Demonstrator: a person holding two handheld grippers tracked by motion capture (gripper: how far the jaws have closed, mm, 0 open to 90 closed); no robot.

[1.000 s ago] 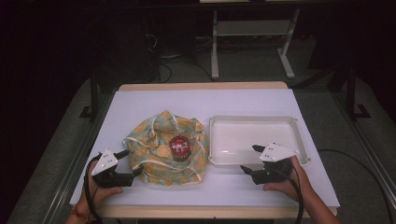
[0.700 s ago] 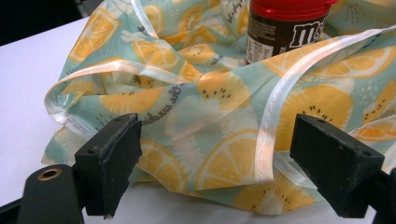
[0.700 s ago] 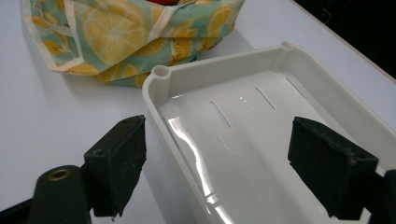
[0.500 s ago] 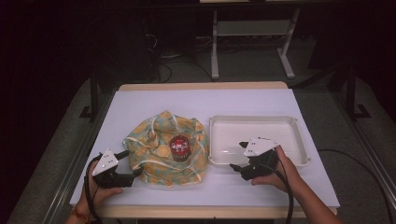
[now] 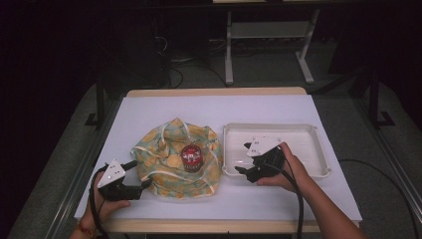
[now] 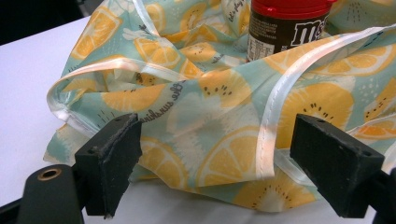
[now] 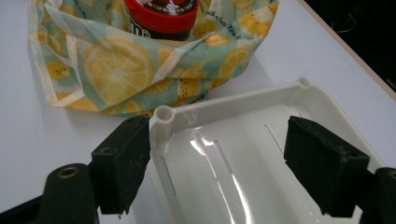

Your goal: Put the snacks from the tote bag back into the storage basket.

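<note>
A lemon-print cloth bag (image 5: pixel 164 149) lies crumpled at the table's middle, with a red-lidded brown jar (image 5: pixel 190 157) standing in it. My left gripper (image 5: pixel 140 174) is open at the cloth's front-left edge; in the left gripper view the cloth (image 6: pixel 210 107) lies just beyond the jaws, and the jar (image 6: pixel 285 23) stands farther back. My right gripper (image 5: pixel 242 158) hangs open over the left end of a white plastic tray (image 5: pixel 308 144). In the right gripper view the tray's corner (image 7: pixel 163 116) sits beside the left jaw, with the cloth (image 7: pixel 116 65) and jar (image 7: pixel 163 16) behind.
The white tabletop (image 5: pixel 164 107) has bare room behind the cloth and tray. The tray is empty. Cables trail from both grippers toward the front edge. A dark floor and a metal stand (image 5: pixel 268 45) lie beyond the table.
My right gripper has moved left from the tray's front-right part to its left end, nearer the cloth. The left gripper, cloth and jar have stayed put.
</note>
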